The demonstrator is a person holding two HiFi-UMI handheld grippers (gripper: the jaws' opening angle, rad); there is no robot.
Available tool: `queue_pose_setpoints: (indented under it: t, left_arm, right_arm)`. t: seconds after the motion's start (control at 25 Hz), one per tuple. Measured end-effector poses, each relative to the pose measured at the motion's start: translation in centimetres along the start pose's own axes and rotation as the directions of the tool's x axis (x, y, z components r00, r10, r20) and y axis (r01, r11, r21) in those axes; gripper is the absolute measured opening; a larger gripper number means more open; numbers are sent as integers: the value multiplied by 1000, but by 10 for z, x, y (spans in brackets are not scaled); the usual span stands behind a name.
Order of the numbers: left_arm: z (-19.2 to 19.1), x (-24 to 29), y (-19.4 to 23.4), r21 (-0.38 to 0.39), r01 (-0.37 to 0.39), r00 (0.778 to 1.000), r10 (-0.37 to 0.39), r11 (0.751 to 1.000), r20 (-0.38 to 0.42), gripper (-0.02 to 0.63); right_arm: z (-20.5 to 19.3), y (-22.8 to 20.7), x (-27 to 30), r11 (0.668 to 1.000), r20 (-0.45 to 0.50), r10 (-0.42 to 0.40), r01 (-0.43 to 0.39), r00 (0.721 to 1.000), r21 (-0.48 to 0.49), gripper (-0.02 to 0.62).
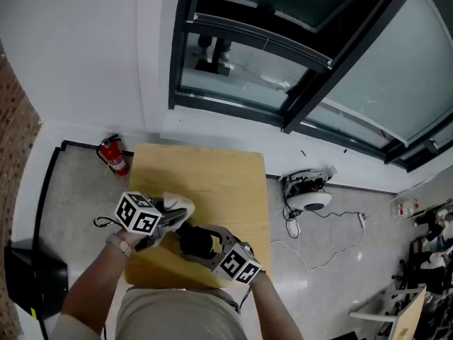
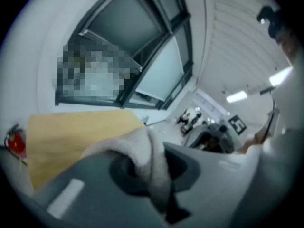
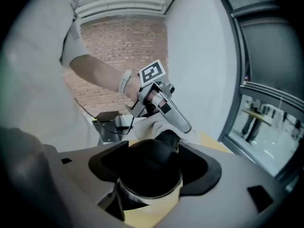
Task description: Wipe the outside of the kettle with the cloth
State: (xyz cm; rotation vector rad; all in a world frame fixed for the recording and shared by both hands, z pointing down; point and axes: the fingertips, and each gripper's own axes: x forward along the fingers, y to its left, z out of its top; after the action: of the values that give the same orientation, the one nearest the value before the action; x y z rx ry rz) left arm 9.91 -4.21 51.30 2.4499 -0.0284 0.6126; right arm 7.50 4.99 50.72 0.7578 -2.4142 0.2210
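Observation:
A black kettle (image 1: 197, 244) stands near the front edge of the wooden table (image 1: 205, 179). My right gripper (image 1: 207, 248) is closed around its body from the right. In the right gripper view the kettle (image 3: 149, 167) fills the gap between the jaws, its dark lid on top. My left gripper (image 1: 172, 217) is shut on a white cloth (image 1: 178, 205), which it holds against the kettle's far left side. The cloth (image 2: 148, 156) is bunched between the left jaws; from the right gripper view the cloth (image 3: 151, 125) lies behind the kettle under the left gripper (image 3: 164, 109).
A red fire extinguisher (image 1: 115, 156) stands on the floor left of the table. A white device with cables (image 1: 309, 193) sits on the floor to the right. A black box (image 1: 28, 275) is at the lower left. Dark-framed windows run along the back.

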Motion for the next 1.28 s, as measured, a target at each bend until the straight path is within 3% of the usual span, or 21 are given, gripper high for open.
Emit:
queue_pose_setpoints:
  t: [0.04,0.12,0.24,0.36,0.44,0.52,0.6,0.68,0.72,0.84,0.92,0.96,1.04,1.16,1.2,1.24,1.28]
  left_arm:
    - [-9,-6,-10,-32,12,1000,-12,999,15,31]
    - [-27,-16,-33,-81,44,998,-41,996,37,32]
    - [-39,-19,-68,-124,97,992,-86,987,89,32]
    - [-22,2,-86,-63,61,988,-51,996,145,32]
    - [-13,10,-77,-20,-11,990,13,1000,142,31]
    - [-7,2,-53,-119,-16,977,41,993,209,31]
    - [-17,-11,-13,-250,-41,963,105,967,249,31]
    - [-46,-15,38,-335,-104,962,180,936,204,32]
    - [-65,-12,60,-399,-102,964,189,911,186,31]
    - [-109,4,99,-615,-11,953,195,788,233,31]
    - [-110,5,99,-697,86,898,248,712,364,31]
    - [-100,-1,91,-702,132,854,279,700,438,28]
    - [-73,-23,62,-643,212,756,294,736,585,28]
    - [-41,-48,7,-504,330,624,216,798,751,29]
    - [-39,-51,-2,-475,342,599,201,811,775,29]
    - [-42,-52,-5,-458,332,589,198,825,783,29]
    - [-51,-49,-1,-456,304,599,205,836,774,29]
  right_arm:
    - [-5,7,-4,994,-14,98,-99,995,-38,321]
    - [-15,18,-14,955,-58,274,-279,960,-104,321]
    - [-27,24,-27,902,-159,396,-415,904,-118,329]
    - [-29,24,-27,924,-209,354,-375,912,-72,345]
    - [-27,21,-22,948,-145,309,-316,940,-29,347]
    - [-24,17,-20,963,-59,268,-268,962,4,347]
    - [-23,18,-20,966,-33,257,-257,966,13,347]
    - [-21,20,-17,965,-35,262,-262,964,14,347]
    - [-21,21,-16,964,-34,265,-265,964,17,347]
    - [-21,19,-17,966,3,257,-257,966,41,353]
    - [-22,19,-16,970,32,234,-236,972,60,356]
    - [-22,19,-16,973,42,217,-220,975,70,357]
    - [-22,19,-16,979,62,174,-179,983,95,357]
    - [-17,17,-14,984,104,82,-97,991,148,357]
    - [-15,16,-13,984,118,45,-65,992,168,357]
    - [-14,15,-11,982,132,10,-35,991,187,357]
    - [-12,13,-10,979,147,-21,-9,989,205,360]
